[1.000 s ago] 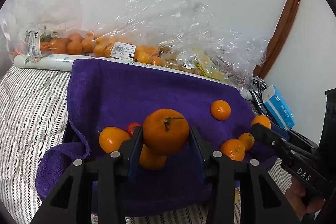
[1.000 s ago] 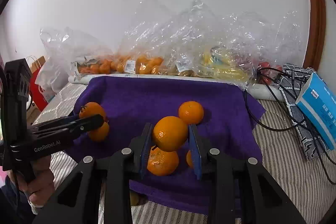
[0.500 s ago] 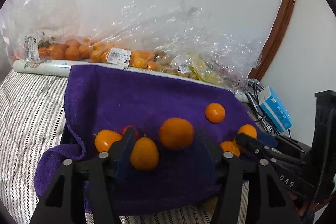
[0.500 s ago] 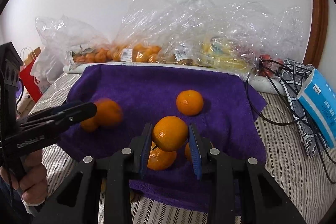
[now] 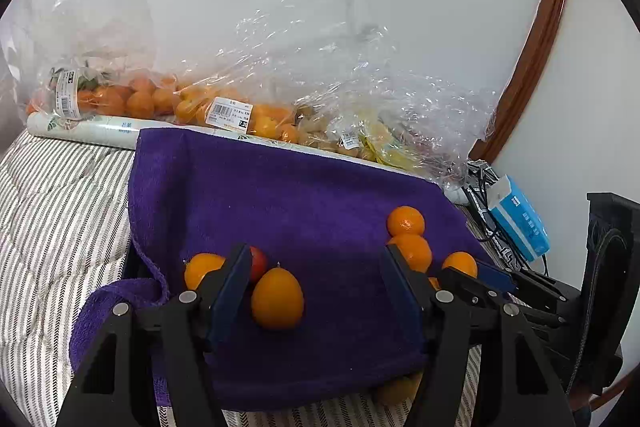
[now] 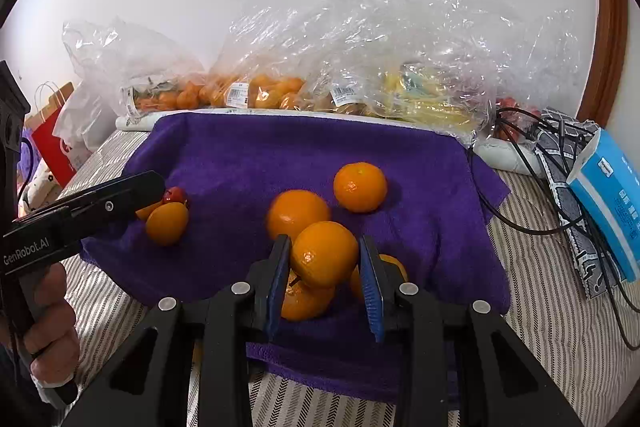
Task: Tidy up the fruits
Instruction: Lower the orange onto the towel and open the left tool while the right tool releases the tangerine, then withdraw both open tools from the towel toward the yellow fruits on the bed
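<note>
A purple towel point(image 5: 288, 203) lies on a striped bed. My left gripper point(image 5: 316, 279) is open and empty over its near edge. An oval orange fruit point(image 5: 277, 298) lies between its fingers, with another orange fruit point(image 5: 202, 267) and a small red fruit point(image 5: 259, 263) at the left finger. A loose orange point(image 5: 412, 250) lies by the right finger, below another orange point(image 5: 405, 220). My right gripper point(image 6: 325, 277) is shut on an orange point(image 6: 324, 253) above more oranges point(image 6: 306, 301). The loose orange point(image 6: 297, 213) and the far one point(image 6: 360, 187) lie just beyond. The left gripper point(image 6: 132, 191) shows at the left.
Clear plastic bags of oranges point(image 5: 168, 99) and yellow fruit point(image 6: 424, 95) lie along the white wall behind the towel. A blue tissue box point(image 6: 608, 203) and black cables point(image 6: 532, 147) sit at the right. A red paper bag point(image 6: 52, 143) stands at the left.
My left gripper opened and let go of its orange, which rolled right across the towel to the group by the right gripper. The right gripper kept its orange and rose slightly.
</note>
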Motion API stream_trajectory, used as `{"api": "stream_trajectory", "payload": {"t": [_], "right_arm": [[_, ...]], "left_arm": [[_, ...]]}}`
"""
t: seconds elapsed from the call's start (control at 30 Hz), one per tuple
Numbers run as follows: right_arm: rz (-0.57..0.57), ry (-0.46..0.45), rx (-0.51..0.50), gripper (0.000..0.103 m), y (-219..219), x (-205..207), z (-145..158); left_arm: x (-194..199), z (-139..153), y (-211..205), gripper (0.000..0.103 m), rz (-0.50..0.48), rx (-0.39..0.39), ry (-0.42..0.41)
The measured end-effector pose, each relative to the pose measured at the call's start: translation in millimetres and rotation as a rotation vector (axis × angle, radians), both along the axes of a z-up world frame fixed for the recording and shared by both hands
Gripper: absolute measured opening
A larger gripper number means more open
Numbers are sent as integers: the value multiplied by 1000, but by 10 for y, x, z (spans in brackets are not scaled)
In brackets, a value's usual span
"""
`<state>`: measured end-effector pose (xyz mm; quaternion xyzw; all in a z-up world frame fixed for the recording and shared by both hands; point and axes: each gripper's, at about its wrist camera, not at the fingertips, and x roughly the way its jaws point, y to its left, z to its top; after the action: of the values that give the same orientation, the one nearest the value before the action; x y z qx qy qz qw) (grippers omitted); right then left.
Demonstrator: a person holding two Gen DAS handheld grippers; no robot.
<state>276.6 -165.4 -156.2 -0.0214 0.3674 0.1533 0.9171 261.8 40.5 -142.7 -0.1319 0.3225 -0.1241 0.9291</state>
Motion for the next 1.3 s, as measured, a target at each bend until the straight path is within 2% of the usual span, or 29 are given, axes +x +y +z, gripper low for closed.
{"api": "stream_trajectory", "payload": {"t": [0.6, 0.73, 1.0, 1.07, 1.3], "right_arm": [[-9, -1, -34, 36, 27, 8, -19], [-11, -4, -15, 47, 4, -7, 5], [-23, -40, -4, 58, -40, -50, 95], [-28, -52, 22, 66, -79, -68, 143], [-50, -38, 74, 68, -89, -113, 273]], "left_arm": [[6, -10, -20, 65, -2, 3, 6], [9, -9, -17, 65, -5, 3, 6], [-34, -10, -38, 65, 3, 28, -7], [-49, -4, -36, 65, 6, 33, -10], [-87, 13, -15, 65, 27, 58, -21]]}}
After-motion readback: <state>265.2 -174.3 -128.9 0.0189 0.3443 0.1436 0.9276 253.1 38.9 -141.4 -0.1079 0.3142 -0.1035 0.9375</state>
